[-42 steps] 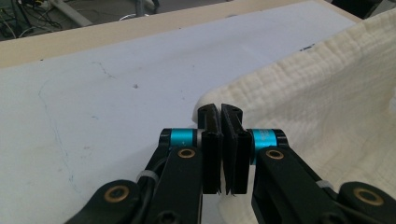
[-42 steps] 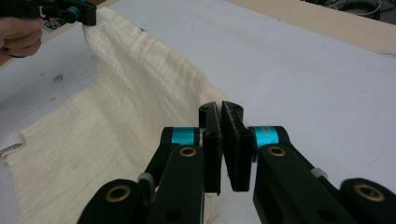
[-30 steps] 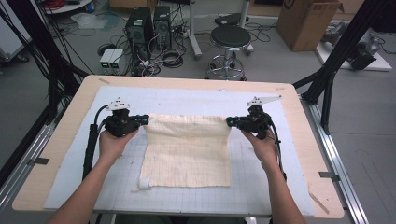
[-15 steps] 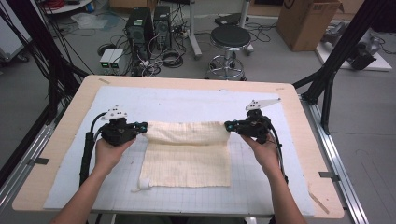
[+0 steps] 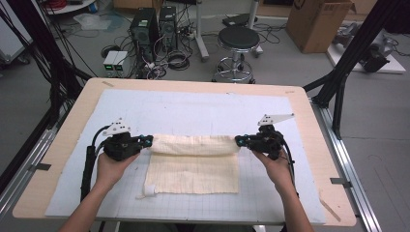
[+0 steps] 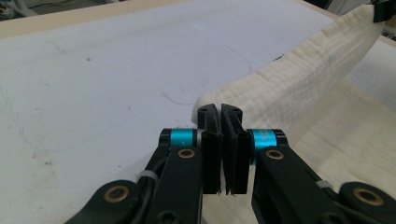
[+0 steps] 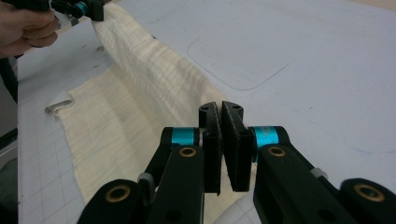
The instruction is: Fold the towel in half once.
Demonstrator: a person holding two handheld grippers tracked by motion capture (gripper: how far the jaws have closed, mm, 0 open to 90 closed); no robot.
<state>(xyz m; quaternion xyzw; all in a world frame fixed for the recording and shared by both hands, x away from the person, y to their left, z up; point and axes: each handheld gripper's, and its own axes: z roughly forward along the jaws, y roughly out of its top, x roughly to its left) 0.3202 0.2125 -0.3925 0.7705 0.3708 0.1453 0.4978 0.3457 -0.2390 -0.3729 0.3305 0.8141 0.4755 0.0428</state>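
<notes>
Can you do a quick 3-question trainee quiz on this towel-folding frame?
1. True or false: both grippers are shut on corners of the cream towel.
2. Which part of the towel is lifted off the white mat?
A. the near edge
B. the far edge, held taut between the grippers
C. the whole towel
3. Fill in: the towel's small hanging loop lies at the near corner on the person's ___ side.

Key
1. True: the left gripper and the right gripper each pinch one far corner.
2. B: the far edge is raised and carried over the rest, which lies flat.
3. left
</notes>
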